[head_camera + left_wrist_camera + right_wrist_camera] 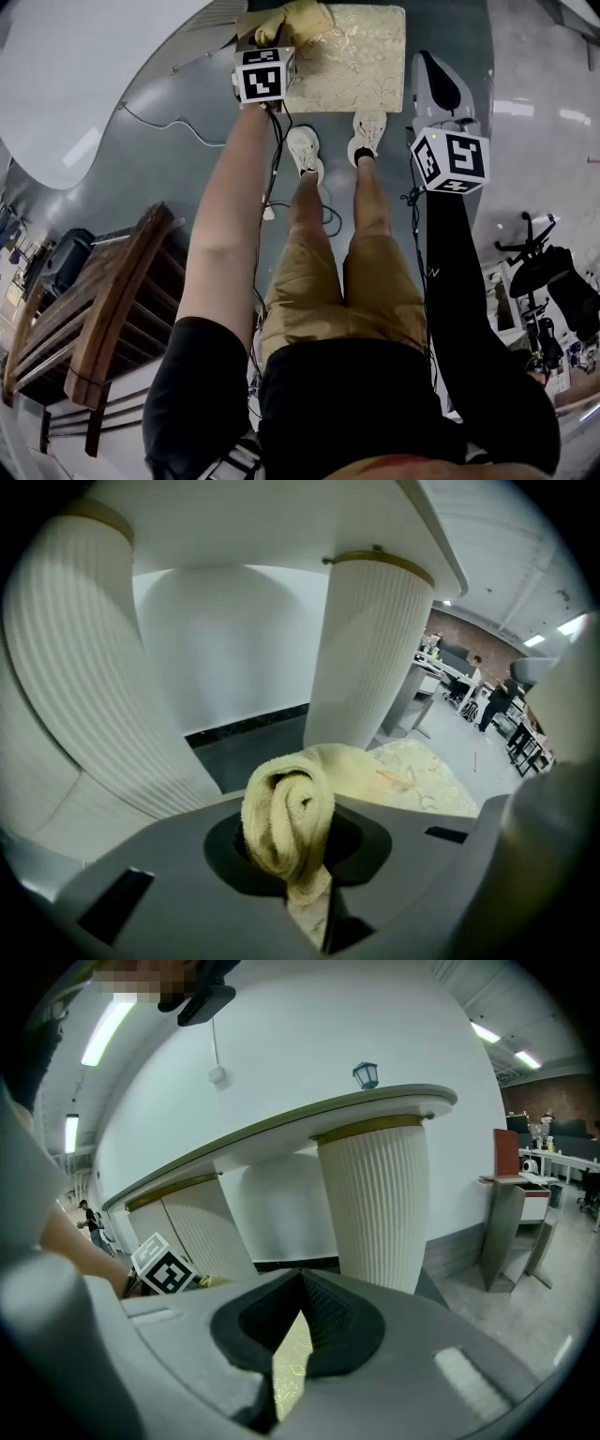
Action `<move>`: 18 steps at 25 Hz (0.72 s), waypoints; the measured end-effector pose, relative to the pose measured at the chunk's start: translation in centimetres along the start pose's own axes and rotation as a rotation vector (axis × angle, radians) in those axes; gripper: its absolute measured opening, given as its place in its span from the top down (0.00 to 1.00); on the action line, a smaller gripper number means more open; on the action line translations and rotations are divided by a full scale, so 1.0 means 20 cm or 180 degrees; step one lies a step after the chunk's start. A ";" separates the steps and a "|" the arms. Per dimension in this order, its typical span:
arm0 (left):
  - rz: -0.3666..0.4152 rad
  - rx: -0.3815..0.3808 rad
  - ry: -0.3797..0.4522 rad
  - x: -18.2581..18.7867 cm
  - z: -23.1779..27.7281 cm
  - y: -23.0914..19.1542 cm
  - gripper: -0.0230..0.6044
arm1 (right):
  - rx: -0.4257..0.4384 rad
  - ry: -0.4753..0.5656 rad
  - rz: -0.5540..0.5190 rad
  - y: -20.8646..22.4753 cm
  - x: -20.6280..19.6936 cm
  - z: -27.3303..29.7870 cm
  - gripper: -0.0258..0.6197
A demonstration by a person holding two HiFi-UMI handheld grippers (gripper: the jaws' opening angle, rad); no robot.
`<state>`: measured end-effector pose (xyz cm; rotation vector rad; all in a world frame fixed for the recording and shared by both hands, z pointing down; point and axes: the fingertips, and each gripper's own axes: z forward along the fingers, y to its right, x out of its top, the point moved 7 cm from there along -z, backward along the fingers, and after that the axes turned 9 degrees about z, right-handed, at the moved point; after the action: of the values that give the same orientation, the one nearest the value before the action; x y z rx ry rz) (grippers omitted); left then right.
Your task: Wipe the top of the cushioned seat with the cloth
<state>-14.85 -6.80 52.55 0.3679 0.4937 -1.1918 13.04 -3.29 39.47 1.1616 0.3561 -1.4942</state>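
Note:
The cushioned seat [356,56], square with a gold pattern, stands on the floor ahead of the person's feet. A yellow terry cloth [298,17] lies bunched on its far left corner. My left gripper [270,42] is shut on the cloth [289,822], which bulges rolled up out of the jaws, with the seat's top [422,780] just behind. My right gripper [437,80] hangs to the right of the seat, above the floor. It [298,1335] is shut and holds nothing; a sliver of the seat [292,1358] shows below the pads.
White fluted columns [370,649] under a curved white counter [84,75] rise behind the seat. A wooden chair [103,319] stands at the left, near the person. A thin cable [169,127] lies on the grey floor. Office gear [548,281] stands at the right.

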 end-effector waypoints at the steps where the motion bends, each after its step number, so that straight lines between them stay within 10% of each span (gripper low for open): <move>1: -0.0022 0.0054 -0.0017 -0.02 -0.02 -0.06 0.87 | 0.0020 -0.0012 -0.0015 -0.03 0.00 0.02 0.96; 18: -0.0438 0.0846 -0.0208 -0.38 -0.34 -0.69 0.87 | 0.0126 -0.0037 -0.0170 -0.36 -0.04 0.11 0.96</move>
<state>-31.12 -1.92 50.83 0.5269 0.3077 -1.4036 5.56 -2.23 38.37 1.1822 0.3534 -1.5601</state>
